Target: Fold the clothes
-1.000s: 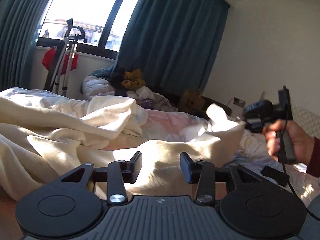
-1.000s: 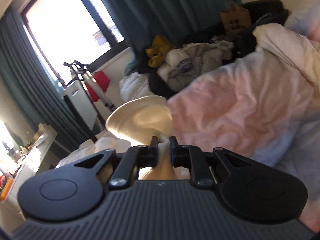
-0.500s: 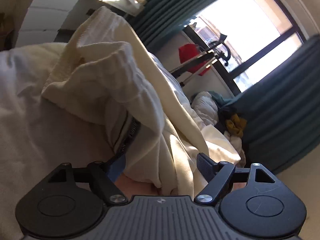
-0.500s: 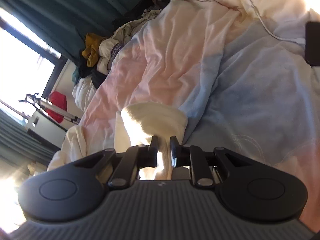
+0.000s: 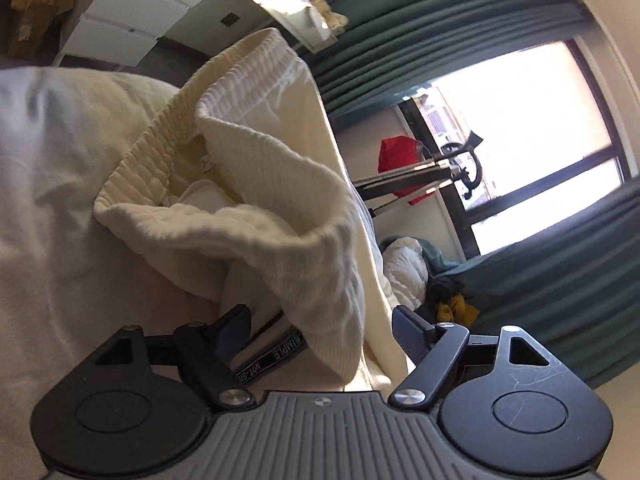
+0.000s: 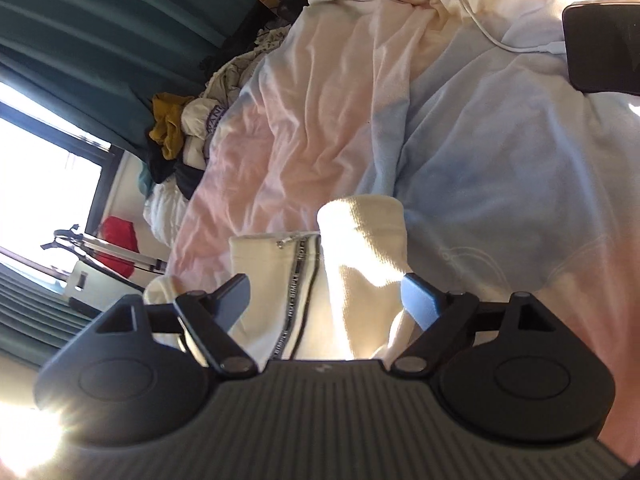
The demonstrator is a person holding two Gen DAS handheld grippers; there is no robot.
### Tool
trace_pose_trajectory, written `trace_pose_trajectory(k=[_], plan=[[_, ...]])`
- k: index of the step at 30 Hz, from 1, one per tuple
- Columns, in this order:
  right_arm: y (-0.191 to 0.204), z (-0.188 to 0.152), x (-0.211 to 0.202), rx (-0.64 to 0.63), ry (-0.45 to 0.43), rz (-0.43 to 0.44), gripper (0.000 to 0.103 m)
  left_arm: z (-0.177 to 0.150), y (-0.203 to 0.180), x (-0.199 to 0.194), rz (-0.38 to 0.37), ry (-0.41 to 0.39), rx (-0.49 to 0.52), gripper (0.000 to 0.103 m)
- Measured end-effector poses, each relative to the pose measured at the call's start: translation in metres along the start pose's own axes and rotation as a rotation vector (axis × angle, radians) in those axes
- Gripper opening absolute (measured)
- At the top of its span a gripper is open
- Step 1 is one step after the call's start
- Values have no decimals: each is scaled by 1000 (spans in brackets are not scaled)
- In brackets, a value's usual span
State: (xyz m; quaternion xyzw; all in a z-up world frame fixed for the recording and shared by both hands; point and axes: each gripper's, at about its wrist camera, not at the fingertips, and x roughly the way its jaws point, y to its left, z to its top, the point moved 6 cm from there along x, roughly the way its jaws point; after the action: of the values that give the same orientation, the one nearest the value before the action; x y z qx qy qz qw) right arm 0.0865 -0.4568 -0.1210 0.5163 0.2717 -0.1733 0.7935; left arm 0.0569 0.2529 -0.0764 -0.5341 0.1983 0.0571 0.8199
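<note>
Lying between both wide-open grippers, L [image 5: 318,330] & R [image 6: 326,294], cream ribbed-knit zip garment [image 6: 360,248] is ungripped; fold may slump if nudged.

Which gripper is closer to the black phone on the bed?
Right. The right gripper is open over the cream garment, the black phone lying beyond it. The left gripper's view shows no phone.

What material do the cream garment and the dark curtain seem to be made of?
Cream garment: probably a soft ribbed or waffle knit, matte; fine ridges and thick, rounded folds show. Dark curtain: seemingly a heavy woven cloth, teal and matte; it hangs in deep, even pleats. The exact fibre cannot be told.
</note>
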Motion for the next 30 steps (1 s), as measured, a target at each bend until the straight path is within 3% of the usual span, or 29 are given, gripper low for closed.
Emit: trace_pose_trajectory(k=[4,5,9,11,14,15,18,22,30], plan=[[-9,-6,14,15,44,-22,84,25,23,8,-9,-2,-145,65],[-11,-7,16,19,41,-35,81,31,27,6,-12,-12,-166,54],[-22,-3,22,53,10,-70,69,43,33,2,1,-8,-175,32],[-25,-1,25,53,-3,-91,41,47,34,-1,16,1,-155,19],[-28,2,29,44,-10,-106,18,58,34,-17,3,13,-157,15],[-28,2,29,47,-11,-94,15,63,34,-25,-7,11,-172,14],[-23,6,22,89,-41,-2,9,81,35,-51,-25,-3,-195,14],[-12,18,-3,198,-140,231,9,109,25,-94,-3,-25,-80,14],[-5,43,-37,298,-266,440,8,160,38,-160,-15,1,-237,14]])
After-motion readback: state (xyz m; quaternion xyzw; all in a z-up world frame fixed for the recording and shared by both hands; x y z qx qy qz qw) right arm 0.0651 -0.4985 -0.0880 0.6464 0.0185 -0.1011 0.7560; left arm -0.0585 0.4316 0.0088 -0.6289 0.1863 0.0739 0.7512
